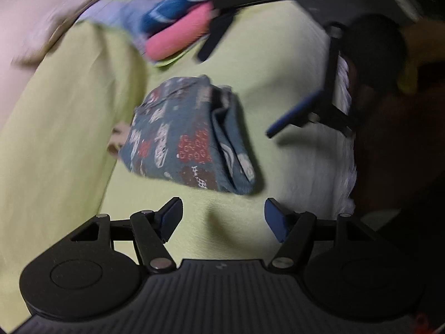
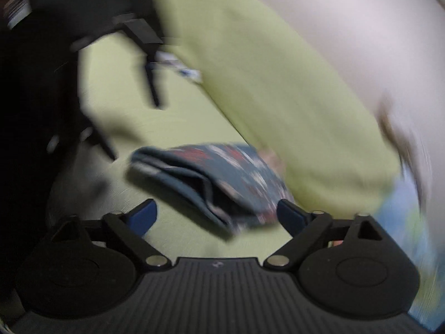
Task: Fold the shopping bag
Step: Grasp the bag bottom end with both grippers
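Bag [image 1: 192, 136]: lying as a folded bundle on the green sheet [image 1: 69, 128], seemingly released with folding finished. Left gripper [image 1: 224, 220]: jaws standing open, gripping nothing, bag just beyond at 12 o'clock. Right gripper [image 2: 217, 217]: jaws gaping, empty, bag edge sitting between the tips.

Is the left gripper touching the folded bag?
Apart. The left wrist view shows green sheet between the left gripper and the folded bag.

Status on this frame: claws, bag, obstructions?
Left claw open, empty. Right claw open, bag edge between pads, not gripped. Bag folded on green sheet. Nothing blocking.
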The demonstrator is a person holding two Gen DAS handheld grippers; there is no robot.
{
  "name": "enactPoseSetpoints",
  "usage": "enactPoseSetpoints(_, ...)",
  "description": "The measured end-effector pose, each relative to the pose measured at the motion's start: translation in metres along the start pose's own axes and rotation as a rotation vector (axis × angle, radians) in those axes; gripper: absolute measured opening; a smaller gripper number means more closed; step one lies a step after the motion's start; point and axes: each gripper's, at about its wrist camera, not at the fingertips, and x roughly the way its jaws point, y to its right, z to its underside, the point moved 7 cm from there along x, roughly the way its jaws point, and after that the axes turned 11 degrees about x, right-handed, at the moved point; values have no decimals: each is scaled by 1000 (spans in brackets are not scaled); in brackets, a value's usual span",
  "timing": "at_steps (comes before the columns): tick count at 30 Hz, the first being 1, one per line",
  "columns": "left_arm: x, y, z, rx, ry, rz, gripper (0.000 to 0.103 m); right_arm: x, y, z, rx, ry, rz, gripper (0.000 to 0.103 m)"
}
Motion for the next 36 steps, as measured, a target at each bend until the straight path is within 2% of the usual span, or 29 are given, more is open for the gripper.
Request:
enactPoseSetpoints(2, 5, 2, 2, 63, 14, -10, 69, 10, -6, 2, -88, 27, -8, 77)
enactPoseSetpoints(7, 11, -2, -1, 123, 94, -27, 70, 29, -17, 7, -243, 86, -20, 73)
enactPoseSetpoints(10, 19, 3, -4, 202, 147, -29, 70, 32, -23, 7, -271, 120, -42, 63)
enactPoseSetpoints(11, 20, 4, -4, 235, 167, -26, 70, 33, -25, 7, -277, 126, -53, 53)
enactPoseSetpoints(12, 20, 5, -4, 270, 190, -24, 70, 34, -26, 7, -267, 127, -66, 48)
enactPoseSetpoints(16, 20, 14, -2, 449, 272, -23, 69, 37, -19, 7, -172, 111, -134, 39)
enactPoseSetpoints(18, 20, 15, -2, 488, 296, -4, 68, 39, -13, 5, -133, 96, -188, 35)
enactPoseSetpoints(20, 20, 16, -3, 513, 325, 26, 63, 42, -5, 2, -88, 76, -251, 32)
enactPoseSetpoints(22, 22, 14, -2, 516, 342, 87, 47, 45, 8, -3, -1, 46, -331, 31)
enactPoseSetpoints(25, 25, -2, -8, 417, 346, 183, 35, 54, 36, -11, 207, -22, -468, 26)
enactPoseSetpoints(27, 27, -20, -12, 270, 348, 296, 29, 60, 54, -12, 329, -58, -532, 23)
enactPoseSetpoints(29, 30, -40, -13, 111, 351, 405, 25, 63, 61, -11, 391, -81, -557, 23)
enactPoseSetpoints(31, 33, -56, -10, -25, 357, 493, 25, 59, 61, -13, 374, -72, -530, 24)
enactPoseSetpoints(32, 35, -60, -8, -65, 358, 521, 25, 54, 60, -13, 340, -49, -501, 29)
enactPoseSetpoints(33, 37, -61, -7, -87, 354, 541, 25, 50, 59, -14, 292, -18, -458, 33)
enactPoseSetpoints(36, 39, -64, -4, -135, 356, 573, 24, 47, 47, -18, 125, 54, -366, 35)
